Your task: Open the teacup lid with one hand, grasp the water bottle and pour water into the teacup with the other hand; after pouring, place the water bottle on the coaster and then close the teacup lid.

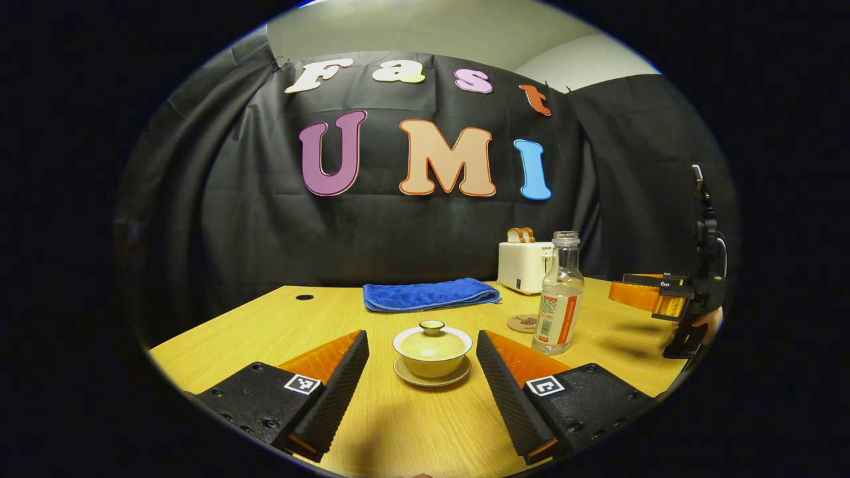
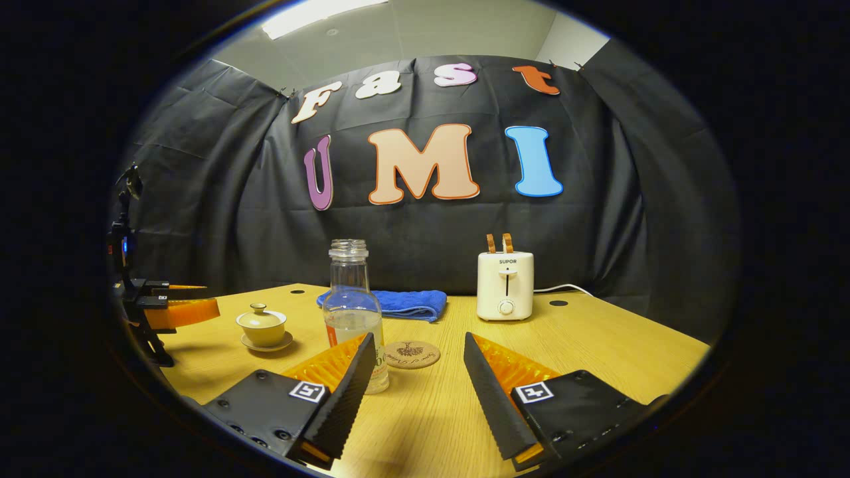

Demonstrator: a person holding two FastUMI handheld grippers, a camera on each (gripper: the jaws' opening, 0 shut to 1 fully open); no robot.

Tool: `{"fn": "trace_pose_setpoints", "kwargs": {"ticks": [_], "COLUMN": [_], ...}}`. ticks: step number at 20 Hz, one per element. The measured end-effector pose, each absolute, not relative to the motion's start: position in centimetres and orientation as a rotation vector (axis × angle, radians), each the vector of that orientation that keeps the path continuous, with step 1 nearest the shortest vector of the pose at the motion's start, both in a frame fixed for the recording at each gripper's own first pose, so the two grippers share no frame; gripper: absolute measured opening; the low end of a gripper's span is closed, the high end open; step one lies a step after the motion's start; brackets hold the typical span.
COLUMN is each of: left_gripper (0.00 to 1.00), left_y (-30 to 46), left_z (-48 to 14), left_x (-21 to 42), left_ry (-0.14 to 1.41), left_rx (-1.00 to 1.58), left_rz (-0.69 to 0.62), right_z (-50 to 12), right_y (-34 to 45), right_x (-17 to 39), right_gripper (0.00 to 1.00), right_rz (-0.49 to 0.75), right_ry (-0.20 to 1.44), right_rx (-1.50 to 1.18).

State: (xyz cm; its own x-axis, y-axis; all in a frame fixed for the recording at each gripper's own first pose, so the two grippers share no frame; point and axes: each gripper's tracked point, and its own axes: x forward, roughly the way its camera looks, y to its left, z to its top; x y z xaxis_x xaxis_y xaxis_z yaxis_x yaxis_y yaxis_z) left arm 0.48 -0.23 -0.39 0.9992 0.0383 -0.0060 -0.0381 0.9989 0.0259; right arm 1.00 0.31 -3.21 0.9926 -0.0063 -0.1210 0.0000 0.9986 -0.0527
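A cream lidded teacup (image 1: 432,350) stands on its saucer on the wooden table (image 1: 398,425), lid on, straight ahead of my left gripper (image 1: 422,352), whose open fingers flank it from nearer the camera. The uncapped clear water bottle (image 1: 559,303), partly filled, is upright to the teacup's right, with a round cork coaster (image 1: 524,323) just behind it. In the right gripper view the bottle (image 2: 352,299) rises behind the left finger of my open right gripper (image 2: 415,355); the coaster (image 2: 412,354) lies between the fingers farther off, and the teacup (image 2: 263,326) sits at left.
A folded blue towel (image 1: 430,295) lies at the back of the table, and a white toaster (image 2: 505,285) with bread slices stands beside it, its cord trailing right. The other gripper shows at the right edge (image 1: 671,299) in the left gripper view and at the left edge (image 2: 166,309) in the right gripper view.
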Motion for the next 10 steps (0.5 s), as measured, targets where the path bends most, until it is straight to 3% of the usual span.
{"fn": "trace_pose_setpoints", "kwargs": {"ticks": [10], "left_gripper": [0.96], "left_y": [0.27], "left_z": [-0.44], "left_x": [0.76], "left_ry": [0.004], "left_rx": [0.027], "left_rz": [0.085], "right_z": [-3.08], "right_y": [-0.03], "right_x": [1.02], "right_gripper": [0.87], "right_rz": [-0.026], "right_ry": [0.121], "right_rx": [-0.053]}}
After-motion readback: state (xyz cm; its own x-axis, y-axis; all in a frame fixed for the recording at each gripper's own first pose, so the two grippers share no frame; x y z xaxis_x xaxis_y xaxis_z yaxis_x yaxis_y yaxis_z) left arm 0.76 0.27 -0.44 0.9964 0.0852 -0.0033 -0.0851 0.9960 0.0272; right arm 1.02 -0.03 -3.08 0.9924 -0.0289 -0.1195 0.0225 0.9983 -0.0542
